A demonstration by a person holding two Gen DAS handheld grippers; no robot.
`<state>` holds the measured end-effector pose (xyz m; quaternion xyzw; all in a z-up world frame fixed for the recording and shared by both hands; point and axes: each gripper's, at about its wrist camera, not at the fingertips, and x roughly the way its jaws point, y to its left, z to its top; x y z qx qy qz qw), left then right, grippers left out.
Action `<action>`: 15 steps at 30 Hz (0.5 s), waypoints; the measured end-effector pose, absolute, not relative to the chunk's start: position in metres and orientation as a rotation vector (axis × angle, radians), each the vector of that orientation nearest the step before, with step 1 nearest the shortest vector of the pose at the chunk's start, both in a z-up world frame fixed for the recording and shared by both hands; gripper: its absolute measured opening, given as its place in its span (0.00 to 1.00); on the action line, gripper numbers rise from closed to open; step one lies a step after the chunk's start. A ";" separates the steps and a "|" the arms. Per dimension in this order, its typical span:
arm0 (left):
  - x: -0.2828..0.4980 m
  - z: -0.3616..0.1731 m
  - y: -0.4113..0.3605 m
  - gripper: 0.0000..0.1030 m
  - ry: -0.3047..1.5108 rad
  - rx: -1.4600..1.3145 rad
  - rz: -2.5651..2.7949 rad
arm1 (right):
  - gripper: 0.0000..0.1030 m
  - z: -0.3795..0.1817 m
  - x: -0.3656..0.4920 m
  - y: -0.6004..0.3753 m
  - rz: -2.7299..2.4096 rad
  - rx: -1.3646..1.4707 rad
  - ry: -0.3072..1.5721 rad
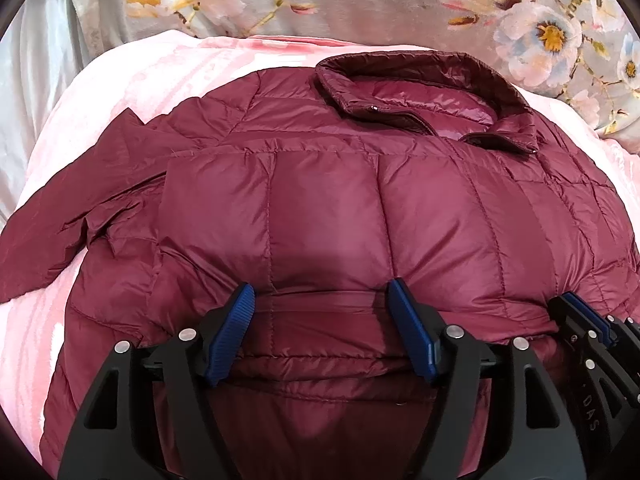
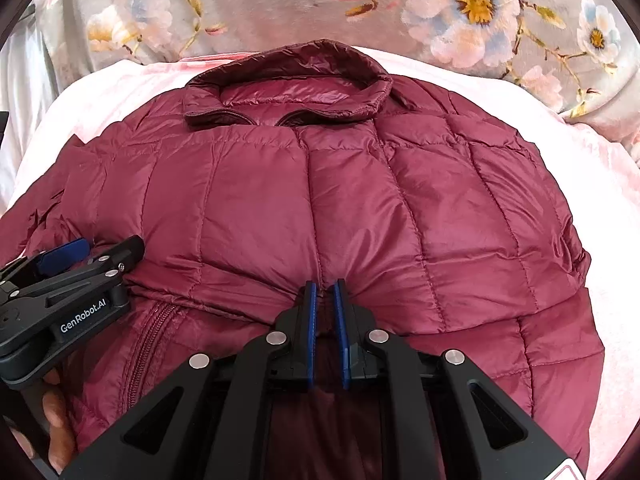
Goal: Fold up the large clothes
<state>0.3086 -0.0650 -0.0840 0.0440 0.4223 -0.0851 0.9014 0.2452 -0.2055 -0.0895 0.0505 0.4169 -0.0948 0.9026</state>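
A maroon quilted puffer jacket (image 1: 328, 200) lies spread on a pink blanket (image 1: 132, 84), collar (image 1: 420, 80) at the far side and one sleeve (image 1: 60, 216) trailing left. My left gripper (image 1: 320, 296) stands open, its blue pads wide apart and resting on the jacket's near fold, not pressing it. It also shows at the left of the right wrist view as the left gripper (image 2: 64, 254). My right gripper (image 2: 325, 291) is shut on a puckered pinch of the jacket (image 2: 360, 200) near the middle of the same fold. A zipper (image 2: 146, 344) shows under that fold.
Grey fabric with a flower print (image 2: 460, 4) rises behind the blanket (image 2: 600, 184). A pale sheet (image 1: 36, 80) lies at the far left. A person's hand (image 2: 52, 420) holds the left gripper's handle. The right gripper (image 1: 580, 312) sits close beside the left one.
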 end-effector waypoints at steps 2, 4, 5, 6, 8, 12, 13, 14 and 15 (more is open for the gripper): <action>0.309 -0.084 -0.065 0.67 0.874 0.091 -0.171 | 0.12 -0.090 0.245 -0.207 -0.192 0.114 0.861; 0.309 -0.084 -0.064 0.74 0.877 0.088 -0.161 | 0.12 -0.090 0.245 -0.208 -0.188 0.121 0.861; 0.310 -0.085 -0.063 0.76 0.879 0.085 -0.154 | 0.12 -0.090 0.245 -0.209 -0.186 0.125 0.861; 0.311 -0.085 -0.061 0.80 0.885 0.074 -0.147 | 0.12 -0.090 0.245 -0.210 -0.183 0.128 0.861; 0.312 -0.085 -0.057 0.88 0.893 0.046 -0.166 | 0.12 -0.090 0.245 -0.211 -0.178 0.138 0.860; 0.304 -0.072 -0.032 0.89 0.901 -0.042 -0.196 | 0.12 -0.090 0.243 -0.215 -0.161 0.171 0.855; 0.299 -0.066 -0.020 0.89 0.903 -0.080 -0.207 | 0.12 -0.090 0.243 -0.216 -0.156 0.183 0.852; 0.291 -0.054 0.005 0.89 0.895 -0.150 -0.215 | 0.12 -0.090 0.242 -0.217 -0.153 0.190 0.849; 0.285 -0.046 0.025 0.89 0.882 -0.189 -0.213 | 0.12 -0.089 0.241 -0.218 -0.152 0.197 0.845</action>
